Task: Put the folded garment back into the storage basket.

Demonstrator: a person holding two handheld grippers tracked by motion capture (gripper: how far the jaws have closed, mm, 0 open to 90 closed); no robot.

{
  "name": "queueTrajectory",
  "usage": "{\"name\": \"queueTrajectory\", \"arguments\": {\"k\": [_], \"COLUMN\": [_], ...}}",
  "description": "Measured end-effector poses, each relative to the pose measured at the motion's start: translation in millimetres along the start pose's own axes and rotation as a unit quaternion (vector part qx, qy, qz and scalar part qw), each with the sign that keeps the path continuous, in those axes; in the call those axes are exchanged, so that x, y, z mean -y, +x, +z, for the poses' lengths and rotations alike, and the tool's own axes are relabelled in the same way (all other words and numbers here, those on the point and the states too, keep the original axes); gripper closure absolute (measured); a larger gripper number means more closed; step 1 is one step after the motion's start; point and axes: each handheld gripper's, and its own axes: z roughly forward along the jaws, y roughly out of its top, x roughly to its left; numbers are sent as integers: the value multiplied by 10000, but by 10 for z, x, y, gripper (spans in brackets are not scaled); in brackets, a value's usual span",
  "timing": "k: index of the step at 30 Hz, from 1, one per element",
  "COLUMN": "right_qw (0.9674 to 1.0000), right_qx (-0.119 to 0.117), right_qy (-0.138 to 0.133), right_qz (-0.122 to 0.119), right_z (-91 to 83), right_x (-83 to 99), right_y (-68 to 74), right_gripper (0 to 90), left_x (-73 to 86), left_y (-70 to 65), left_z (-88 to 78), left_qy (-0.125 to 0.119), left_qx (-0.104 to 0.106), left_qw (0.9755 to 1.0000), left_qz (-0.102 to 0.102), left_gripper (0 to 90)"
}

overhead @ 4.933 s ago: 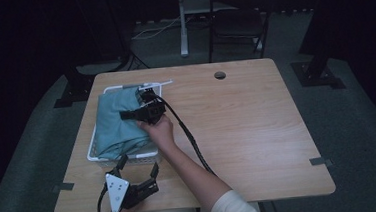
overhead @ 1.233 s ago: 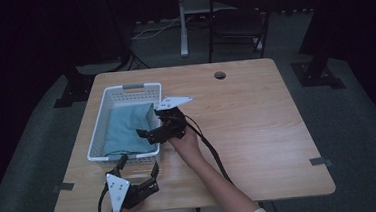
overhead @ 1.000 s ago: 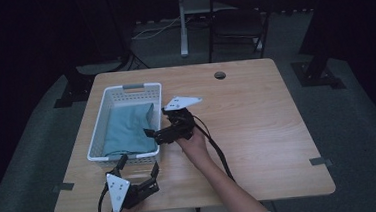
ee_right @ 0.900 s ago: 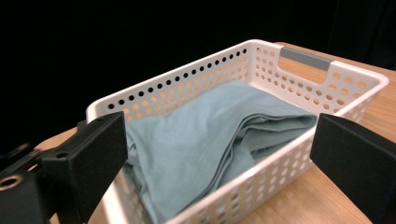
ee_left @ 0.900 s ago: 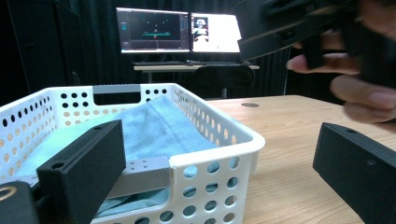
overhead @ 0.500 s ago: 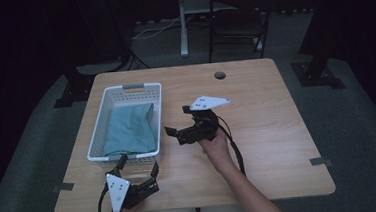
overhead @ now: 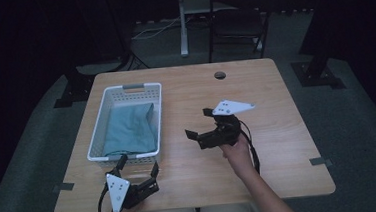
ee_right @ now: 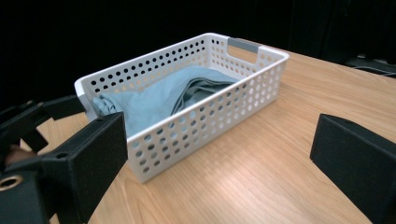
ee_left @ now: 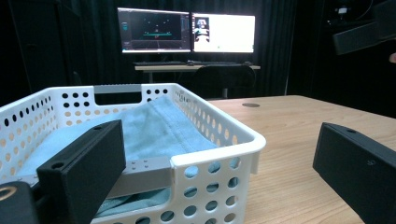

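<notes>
A folded teal cloth (overhead: 129,128) lies inside the white perforated plastic basket (overhead: 95,133) at the wooden bench's (overhead: 288,129) left. Both the right gripper (overhead: 197,124) and left gripper (overhead: 138,167) hold fingers apart, empty; best kept well off the basket rim.

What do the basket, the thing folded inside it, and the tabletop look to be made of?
Basket: seemingly moulded white plastic, smooth, walls punched with round holes, grey handle inserts. Cloth: soft teal woven fabric, matte, lying in folds and creases. Table: light wood-grain surface with a slight sheen, probably laminate rather than solid wood; the pictures cannot settle which.
</notes>
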Motion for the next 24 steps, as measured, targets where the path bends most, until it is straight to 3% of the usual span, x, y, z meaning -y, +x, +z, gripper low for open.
{"name": "queueTrajectory", "arguments": {"k": [10,13,17,24], "right_qw": [9994,9983,9966,9934], "right_qx": [326,545,816,1134], "right_qy": [-139,-204,-86,-189], "right_qz": [53,17,-25,0], "right_z": [-431,-563,-712,-1043], "right_x": [129,178,279,399], "right_y": [-133,-172,-209,-237], "right_gripper": [43,43,43,43], "left_x": [0,0,-1,0], "left_y": [-1,-1,1,2], "left_z": [2,2,2,-1], "left_qy": [5,3,7,-5], "left_qx": [-14,-23,-27,-31], "left_qw": [10000,10000,10000,10000], "left_qz": [-11,-15,-22,-27], "left_gripper": [37,37,37,37]}}
